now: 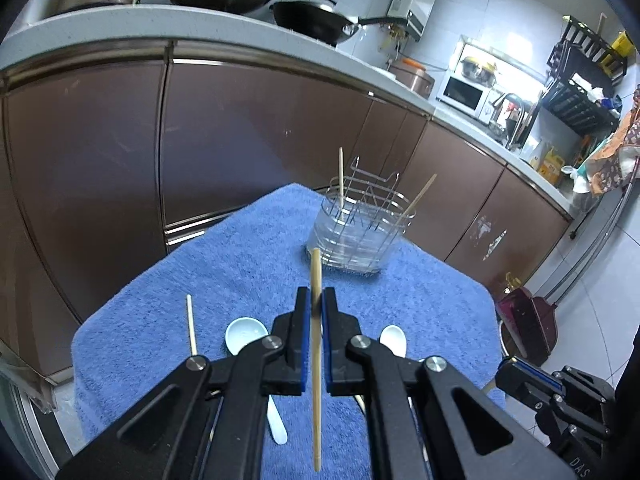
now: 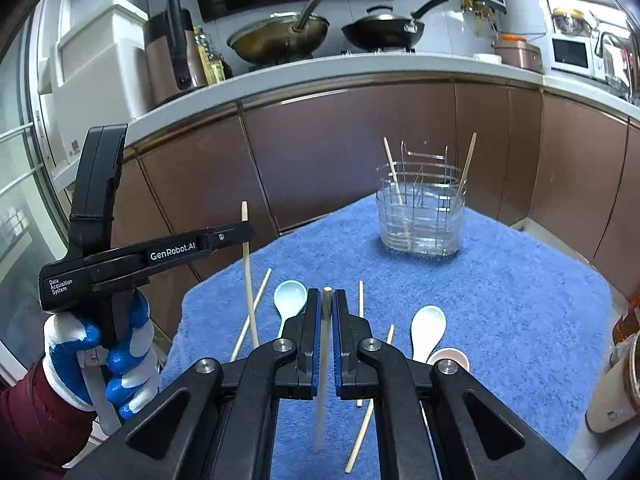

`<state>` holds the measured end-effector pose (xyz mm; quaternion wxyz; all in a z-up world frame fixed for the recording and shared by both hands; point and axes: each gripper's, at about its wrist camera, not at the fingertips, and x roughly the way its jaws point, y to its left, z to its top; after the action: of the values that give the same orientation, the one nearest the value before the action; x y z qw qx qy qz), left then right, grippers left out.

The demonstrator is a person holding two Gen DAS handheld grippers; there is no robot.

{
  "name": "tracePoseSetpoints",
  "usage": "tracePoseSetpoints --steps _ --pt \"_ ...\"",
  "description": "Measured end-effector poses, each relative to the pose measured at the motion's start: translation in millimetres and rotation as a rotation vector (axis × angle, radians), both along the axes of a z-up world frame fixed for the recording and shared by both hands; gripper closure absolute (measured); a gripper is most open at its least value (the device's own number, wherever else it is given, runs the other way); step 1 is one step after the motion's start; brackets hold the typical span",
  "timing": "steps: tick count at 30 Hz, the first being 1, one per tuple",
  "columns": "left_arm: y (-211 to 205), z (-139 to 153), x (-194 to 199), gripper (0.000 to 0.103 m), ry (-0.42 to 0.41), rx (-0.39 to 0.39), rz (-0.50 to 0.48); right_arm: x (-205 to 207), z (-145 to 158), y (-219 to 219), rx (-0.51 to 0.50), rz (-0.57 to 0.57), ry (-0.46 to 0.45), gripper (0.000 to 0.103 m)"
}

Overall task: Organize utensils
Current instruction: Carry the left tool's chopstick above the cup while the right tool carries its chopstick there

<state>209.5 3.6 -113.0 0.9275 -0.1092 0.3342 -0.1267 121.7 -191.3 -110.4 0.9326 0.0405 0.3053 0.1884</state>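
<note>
- Both claws pinch: our left gripper holds one chopstick, our right gripper another chopstick.
- We see the holder far across the blue towel, two sticks inside.
- Risk: thin sticks may pivot in our grip and snag its wires.

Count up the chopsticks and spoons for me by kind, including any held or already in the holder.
Chopsticks: 7 (2 in the holder, 2 held, 3 on the towel)
Spoons: 2 (1 pale blue, 1 white)
Pink-rimmed thing, mostly hidden, kind unclear: 1
Total: 9 sure, 10 with it
</note>
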Motion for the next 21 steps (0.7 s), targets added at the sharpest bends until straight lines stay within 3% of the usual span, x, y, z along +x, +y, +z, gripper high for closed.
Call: tracePoseSetpoints --steps 21 --pt "8.3 47.6 -52.2 0.098 -0.148 -0.01 0.03 -52.1 45.7 -2.7 -0.003 -0.013 -0.132 0.098"
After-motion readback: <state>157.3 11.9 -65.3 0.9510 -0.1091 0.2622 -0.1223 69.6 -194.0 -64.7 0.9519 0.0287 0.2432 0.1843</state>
